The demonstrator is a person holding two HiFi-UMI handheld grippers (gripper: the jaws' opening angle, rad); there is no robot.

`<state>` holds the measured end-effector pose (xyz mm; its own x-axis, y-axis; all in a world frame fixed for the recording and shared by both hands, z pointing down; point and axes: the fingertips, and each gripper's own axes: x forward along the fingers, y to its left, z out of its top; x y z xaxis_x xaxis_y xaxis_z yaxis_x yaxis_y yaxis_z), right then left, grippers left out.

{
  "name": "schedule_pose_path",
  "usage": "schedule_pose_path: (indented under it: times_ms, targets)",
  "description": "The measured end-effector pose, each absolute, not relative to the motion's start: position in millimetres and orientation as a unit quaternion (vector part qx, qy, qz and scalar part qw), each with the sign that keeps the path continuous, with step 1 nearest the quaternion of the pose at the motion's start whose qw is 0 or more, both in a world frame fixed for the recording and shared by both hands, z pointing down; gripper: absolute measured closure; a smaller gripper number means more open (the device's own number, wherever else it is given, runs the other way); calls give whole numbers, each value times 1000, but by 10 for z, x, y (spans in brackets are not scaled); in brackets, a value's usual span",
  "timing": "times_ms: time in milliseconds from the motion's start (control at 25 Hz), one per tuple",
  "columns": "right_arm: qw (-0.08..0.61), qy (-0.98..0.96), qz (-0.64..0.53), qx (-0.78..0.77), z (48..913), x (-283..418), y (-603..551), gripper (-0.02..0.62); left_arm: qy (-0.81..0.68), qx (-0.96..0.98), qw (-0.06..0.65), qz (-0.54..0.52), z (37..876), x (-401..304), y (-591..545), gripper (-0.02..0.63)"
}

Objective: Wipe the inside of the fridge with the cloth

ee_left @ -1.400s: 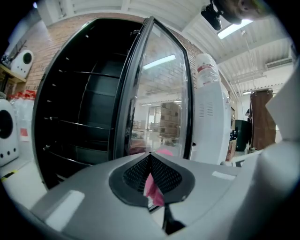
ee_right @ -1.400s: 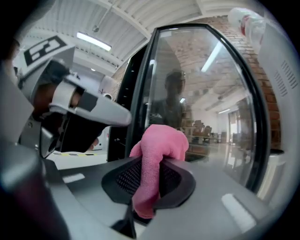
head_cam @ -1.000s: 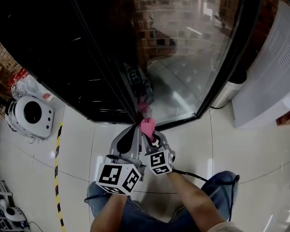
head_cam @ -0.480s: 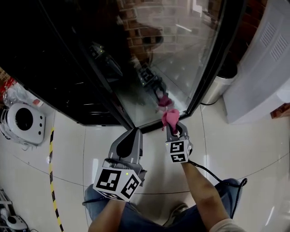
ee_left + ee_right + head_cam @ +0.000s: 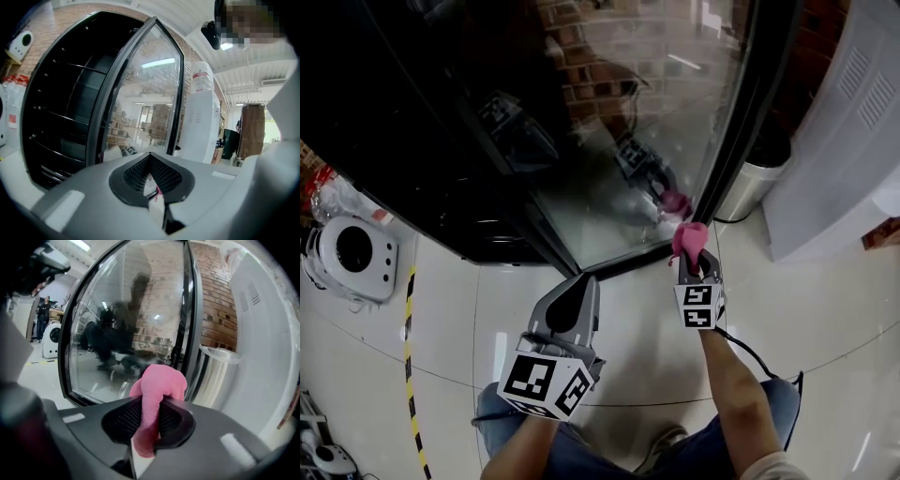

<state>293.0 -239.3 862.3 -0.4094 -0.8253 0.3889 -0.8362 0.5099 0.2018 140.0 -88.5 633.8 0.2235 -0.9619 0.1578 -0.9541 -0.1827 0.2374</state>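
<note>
**Two grippers, one pink cloth, one open fridge**

We count two grippers, one cloth, one fridge with one glass door, and one metal bin.

At the far left of the head view, one white round machine (image 5: 352,248) stands on the glossy white tiled floor (image 5: 825,309), and a yellow-black tape line (image 5: 414,347) runs beside it. Next comes the fridge (image 5: 422,112), with a dark inside. Its glass door (image 5: 656,122) stands open and reflects a brick wall.

The left gripper (image 5: 583,281) hangs over the floor in front of the fridge. Its jaws are pressed together and hold nothing we can see. The right gripper (image 5: 692,264) is clenched on the cloth (image 5: 689,238), which sits just at the lower outer corner of the door. We cannot tell if it touches the frame. Further right are the bin (image 5: 750,192) and a white cabinet (image 5: 853,141).

Only the left gripper view shows the wire shelves (image 5: 61,117) and a water dispenser (image 5: 201,126). Only the right gripper view shows the cloth (image 5: 157,390) bulging out above the jaws.
</note>
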Motion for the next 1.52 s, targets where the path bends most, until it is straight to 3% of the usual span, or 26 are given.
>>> schedule_pose_path:
  times_ms: [200,400,960,1200,1520]
  targets:
    - [221,-850,6,479,8294,2868,-2221,538,-628,771,106,26,6302,1322,-802,591]
    - [201,-850,-7,488,7429,3104,-2069,538,-590,800,94,53,5899,1392,-761,591]
    - [94,-892,-22,442,3579,2639,-1013,538,-584,800,120,71,3085,1422,-372,591]
    - [60,-912,13,405,1963,2278,-644,538,-619,775,124,31,1751,1313,-99,591]
    - [27,-950,13,312,628,1685,181,538,-659,746,90,-8,629,1280,497,591]
